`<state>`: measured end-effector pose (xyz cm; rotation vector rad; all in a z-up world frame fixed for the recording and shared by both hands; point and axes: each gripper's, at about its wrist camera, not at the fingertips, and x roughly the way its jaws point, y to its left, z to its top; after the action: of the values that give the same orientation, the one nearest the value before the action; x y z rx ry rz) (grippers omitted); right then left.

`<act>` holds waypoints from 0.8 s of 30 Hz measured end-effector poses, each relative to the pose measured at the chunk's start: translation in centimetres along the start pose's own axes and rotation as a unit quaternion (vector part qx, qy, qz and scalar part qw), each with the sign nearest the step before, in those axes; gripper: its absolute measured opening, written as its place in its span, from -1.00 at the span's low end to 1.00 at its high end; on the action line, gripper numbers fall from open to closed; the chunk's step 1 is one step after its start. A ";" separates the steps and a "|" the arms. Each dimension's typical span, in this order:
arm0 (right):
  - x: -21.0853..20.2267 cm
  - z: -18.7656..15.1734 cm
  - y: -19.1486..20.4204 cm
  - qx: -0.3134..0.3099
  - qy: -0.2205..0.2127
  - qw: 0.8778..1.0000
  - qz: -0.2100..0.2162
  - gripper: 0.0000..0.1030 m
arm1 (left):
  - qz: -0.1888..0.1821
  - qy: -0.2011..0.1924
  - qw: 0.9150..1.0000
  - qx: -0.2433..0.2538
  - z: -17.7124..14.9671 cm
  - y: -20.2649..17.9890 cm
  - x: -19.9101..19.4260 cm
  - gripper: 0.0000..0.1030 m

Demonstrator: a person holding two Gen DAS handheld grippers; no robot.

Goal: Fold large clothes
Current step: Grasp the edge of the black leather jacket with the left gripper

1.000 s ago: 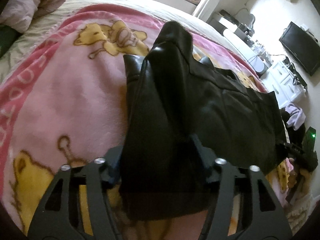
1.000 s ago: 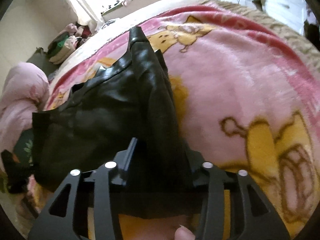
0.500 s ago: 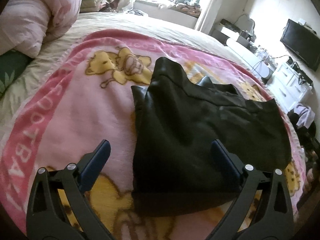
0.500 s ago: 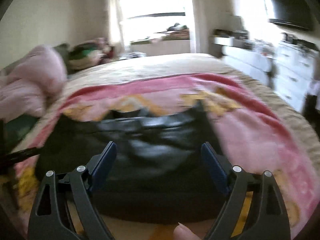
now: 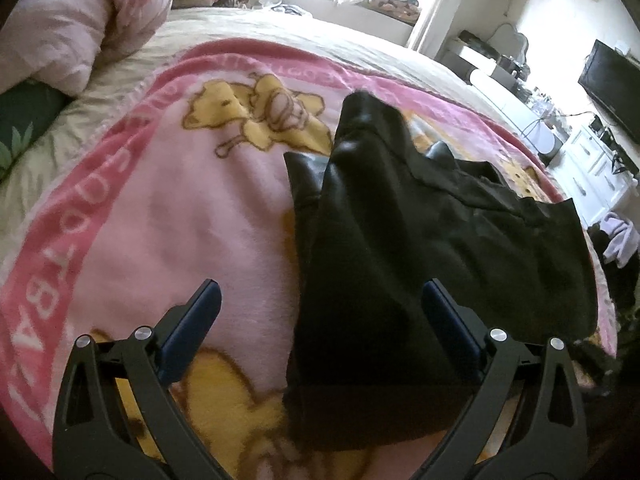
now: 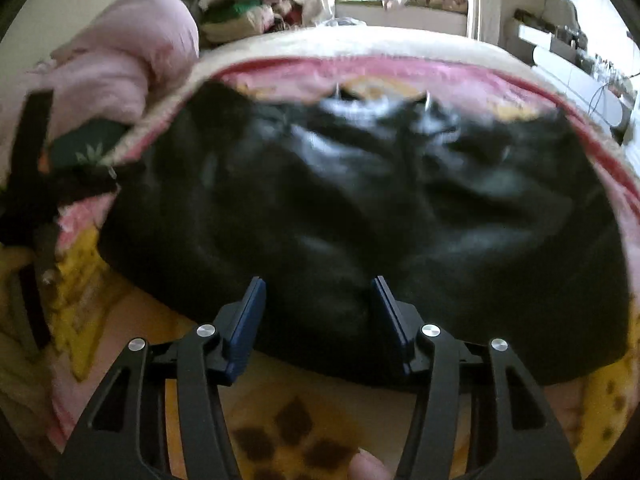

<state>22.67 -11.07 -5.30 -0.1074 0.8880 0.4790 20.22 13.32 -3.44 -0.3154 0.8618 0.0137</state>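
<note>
My left claw (image 5: pixel 320 312) gapes wide, empty; my right claw (image 6: pixel 318 308), half-open after narrowing, grips nothing. I should pinch the black garment's (image 6: pixel 360 208) near edge squarely.

Left gripper (image 5: pixel 320 300) jaws stand wide apart, gripping nothing. A black garment (image 5: pixel 400 248) lies folded on the pink blanket (image 5: pixel 180 220), its near edge between the fingers, clear of both pads.

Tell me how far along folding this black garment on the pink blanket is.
Done: the black garment lies doubled over on the pink blanket. In hand: nothing; the left claw gapes wide, and the right claw, jaws just closing, grips nothing. Left: probably another fold, since it looks bulky.
</note>
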 end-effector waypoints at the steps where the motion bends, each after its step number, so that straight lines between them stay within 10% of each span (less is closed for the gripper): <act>1: 0.1 -0.1 0.0 0.000 -0.001 1.000 0.000 0.03 | -0.003 0.004 1.000 -0.002 0.0 0.0 0.3 0.82; 13: -2.1 5.5 -1.9 0.040 -0.037 0.998 0.020 0.01 | -0.044 0.036 0.997 -0.043 0.1 0.9 3.8 0.82; 18: 1.4 10.5 -2.8 0.066 -0.026 0.997 -0.005 -0.21 | -0.081 0.032 0.995 -0.045 0.2 0.4 4.0 0.08; 24: 8.6 12.6 -3.6 0.087 0.049 0.994 -0.047 -0.15 | -0.079 0.019 0.996 -0.028 0.6 -0.6 2.9 -0.14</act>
<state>37.87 -7.63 -4.28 -0.0127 1.0119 0.3098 22.64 12.57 -5.13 -0.4360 0.8729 -0.1162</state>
